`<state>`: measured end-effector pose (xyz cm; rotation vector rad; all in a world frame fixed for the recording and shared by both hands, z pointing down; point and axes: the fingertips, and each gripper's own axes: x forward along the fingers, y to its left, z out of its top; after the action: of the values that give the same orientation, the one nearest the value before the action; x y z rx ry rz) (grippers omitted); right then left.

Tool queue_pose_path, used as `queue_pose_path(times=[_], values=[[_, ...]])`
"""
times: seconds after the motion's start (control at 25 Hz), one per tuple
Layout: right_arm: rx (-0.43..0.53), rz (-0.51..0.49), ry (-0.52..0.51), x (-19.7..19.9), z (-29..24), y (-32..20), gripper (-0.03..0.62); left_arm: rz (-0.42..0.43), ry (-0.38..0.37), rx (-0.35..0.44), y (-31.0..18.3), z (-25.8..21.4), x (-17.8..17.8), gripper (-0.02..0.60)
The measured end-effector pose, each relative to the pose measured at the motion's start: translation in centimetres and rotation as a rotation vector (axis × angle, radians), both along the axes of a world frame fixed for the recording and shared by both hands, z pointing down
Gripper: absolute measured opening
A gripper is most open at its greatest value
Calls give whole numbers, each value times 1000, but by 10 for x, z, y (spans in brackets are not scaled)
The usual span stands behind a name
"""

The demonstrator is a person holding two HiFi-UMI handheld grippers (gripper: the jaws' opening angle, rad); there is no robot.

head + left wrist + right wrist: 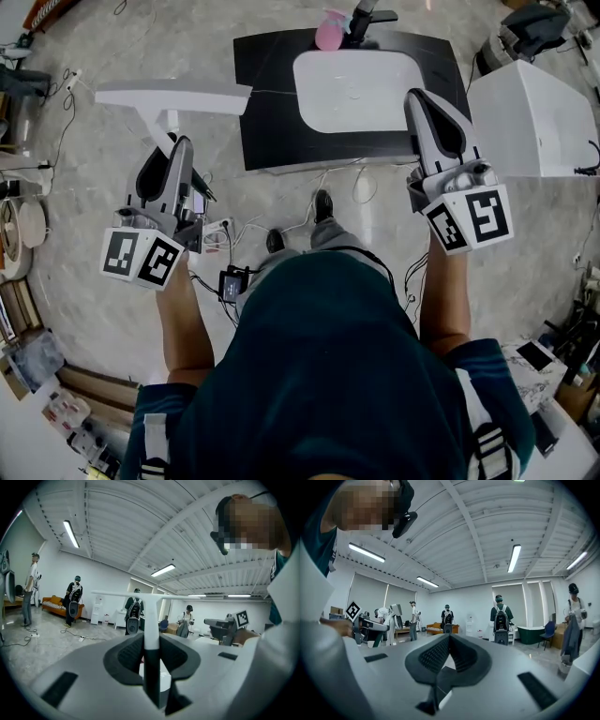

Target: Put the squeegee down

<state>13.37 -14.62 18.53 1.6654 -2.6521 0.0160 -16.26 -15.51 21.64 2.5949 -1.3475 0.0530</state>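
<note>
White T-shaped plastic squeegee [174, 94] is not yet put down: it hangs in the air over the grey floor [112, 47], just left of the black slab [272, 141] that carries the white basin [309, 103]. The whole placement is left to do. The left gripper [178, 148] reaches forward about level, its jaws pinching the handle, with the blade lying crosswise ahead. The right gripper [419, 97] is held forward beside the basin, jaws pressed together on nothing.

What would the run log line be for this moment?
left gripper: shut on squeegee handle | right gripper: shut, empty | task: squeegee held in air, not yet down
</note>
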Motion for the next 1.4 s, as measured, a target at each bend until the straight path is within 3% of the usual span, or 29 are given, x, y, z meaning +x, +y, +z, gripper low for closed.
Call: queue_pose_path(times=[0.44, 1.4], values=[[-83, -55, -29, 28, 47, -43, 5, -50, -34, -96, -33, 46, 35, 91], [-237, -74, -55, 13, 124, -86, 5, -58, -38, -275, -94, 141, 45, 91]])
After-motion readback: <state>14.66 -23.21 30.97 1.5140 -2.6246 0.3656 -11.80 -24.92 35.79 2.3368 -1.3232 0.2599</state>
